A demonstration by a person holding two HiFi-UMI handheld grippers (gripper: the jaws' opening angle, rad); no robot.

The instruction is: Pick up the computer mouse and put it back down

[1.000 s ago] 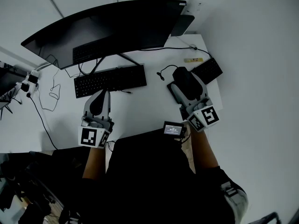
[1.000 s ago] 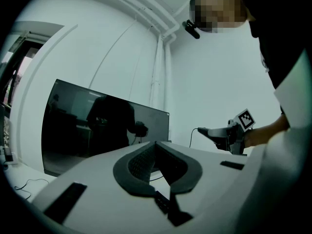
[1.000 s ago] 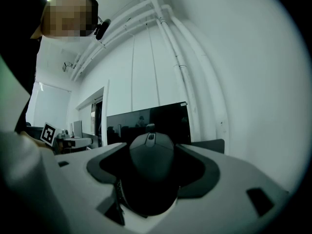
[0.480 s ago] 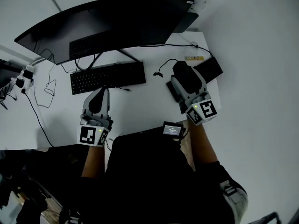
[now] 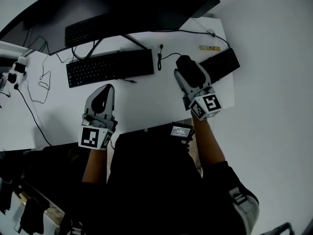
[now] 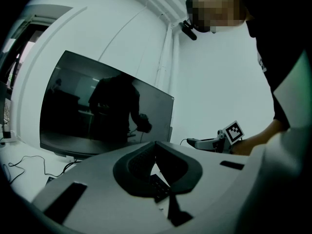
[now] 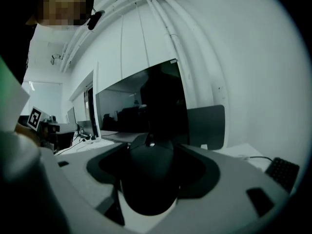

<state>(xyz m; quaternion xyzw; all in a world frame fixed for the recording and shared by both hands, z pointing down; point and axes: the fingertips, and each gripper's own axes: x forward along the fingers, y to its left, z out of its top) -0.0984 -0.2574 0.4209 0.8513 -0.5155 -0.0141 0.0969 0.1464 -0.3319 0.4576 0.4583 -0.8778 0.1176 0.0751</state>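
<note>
The right gripper (image 5: 189,71) (image 7: 148,152) has its jaws partly open, clamped on the sides of the black computer mouse (image 5: 188,66) (image 7: 147,182), at 3 o'clock from the keyboard (image 5: 110,67); the left gripper (image 5: 103,94) (image 6: 156,164), at 6 o'clock from that keyboard, has its jaws nearly together, holding nothing.

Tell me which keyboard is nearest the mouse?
The small keypad on the right, just beside the mouse in the right tongs; the long keyboard is farther.

An office workstation: a white desk (image 5: 146,106) by plain white walls (image 7: 146,43) carries a wide curved monitor (image 5: 122,9), a keyboard (image 5: 110,67), a smaller keyboard (image 5: 221,64), a mouse (image 5: 187,66) and trailing cables (image 5: 36,84).
</note>
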